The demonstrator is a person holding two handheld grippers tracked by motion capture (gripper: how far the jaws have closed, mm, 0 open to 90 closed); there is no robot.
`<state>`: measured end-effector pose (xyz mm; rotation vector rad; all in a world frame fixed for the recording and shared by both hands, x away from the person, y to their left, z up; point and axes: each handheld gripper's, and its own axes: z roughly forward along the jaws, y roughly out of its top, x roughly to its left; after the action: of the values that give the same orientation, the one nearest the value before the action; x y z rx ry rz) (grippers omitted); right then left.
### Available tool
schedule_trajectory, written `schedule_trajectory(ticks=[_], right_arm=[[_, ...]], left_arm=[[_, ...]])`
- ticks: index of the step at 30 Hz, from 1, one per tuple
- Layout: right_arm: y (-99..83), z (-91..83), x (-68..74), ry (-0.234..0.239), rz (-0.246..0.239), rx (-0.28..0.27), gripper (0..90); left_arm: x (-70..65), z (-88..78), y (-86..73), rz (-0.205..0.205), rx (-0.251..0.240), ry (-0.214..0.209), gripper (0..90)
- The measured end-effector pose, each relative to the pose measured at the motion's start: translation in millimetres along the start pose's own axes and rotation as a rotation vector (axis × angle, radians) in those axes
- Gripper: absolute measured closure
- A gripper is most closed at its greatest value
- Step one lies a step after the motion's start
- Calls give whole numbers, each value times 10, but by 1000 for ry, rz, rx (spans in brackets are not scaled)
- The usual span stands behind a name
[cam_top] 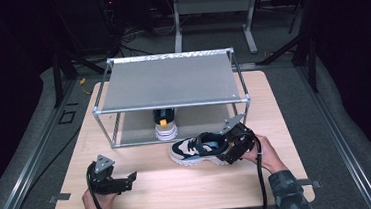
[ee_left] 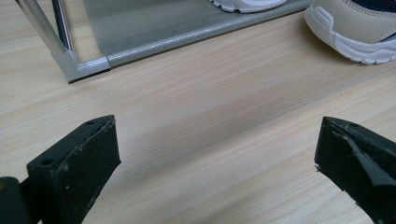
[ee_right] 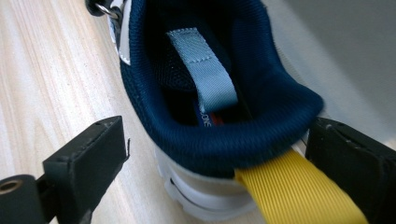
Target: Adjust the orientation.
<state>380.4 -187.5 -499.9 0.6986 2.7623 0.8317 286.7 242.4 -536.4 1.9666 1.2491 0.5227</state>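
Dark floor with cables and metal stands is seen beyond a light wooden desk (cam_top: 145, 198) in the high view. At the desk's far half a two-tier rack of silver metal tubes with grey fabric shelves (cam_top: 169, 80) is set; on its lower shelf, at the frame's centre, a sneaker with a white sole and a yellow heel tab (cam_top: 166, 127) is placed heel outward. Just in front of the rack, right of centre, a second sneaker in navy, beige and white (cam_top: 197, 150) is laid on the desk, toe to the left.

The right gripper (cam_top: 233, 150) is held at this sneaker's heel. In the right gripper view its jaws are seen apart on either side of the navy padded collar, with the yellow ribbed heel tab (ee_right: 299, 191) beside the right-hand jaw; whether they press the shoe cannot be told.

The left gripper (cam_top: 110, 179) is held low over bare desk at the lower left of the high view, well apart from both sneakers, its jaws spread wide with nothing between them
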Motion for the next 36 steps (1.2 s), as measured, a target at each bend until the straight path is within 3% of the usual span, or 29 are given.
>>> schedule_trajectory(ticks=[5, 7, 11, 14, 18, 21, 29, 34, 36], right_arm=[[28, 114, -5, 20, -14, -3, 39], [53, 142, -10, 26, -35, 18, 57], [47, 199, -11, 39, -31, -21, 149], [33, 208, -24, 48, -31, 1, 165], [19, 211, -10, 42, -30, -20, 193], [21, 191, -4, 43, -37, -7, 212], [-39, 127, 163, 5, -33, -40, 257], [-78, 30, 324, -52, 31, -99, 261], [-82, 12, 349, -68, 47, -96, 261]], left_arm=[[-6, -5, 9, 6, 3, -5, 0], [-9, -7, 12, 10, 4, -3, 0], [-11, -3, -2, 7, 1, -4, 0], [-9, 4, -16, 12, 3, -6, 0], [-4, 12, -32, 7, 4, -7, 0], [-5, 10, -38, 3, 0, -4, 0], [12, -20, -49, 1, -6, 4, 0], [7, -14, -53, -4, -7, 4, 0], [3, -12, -50, 0, -6, 5, 0]])
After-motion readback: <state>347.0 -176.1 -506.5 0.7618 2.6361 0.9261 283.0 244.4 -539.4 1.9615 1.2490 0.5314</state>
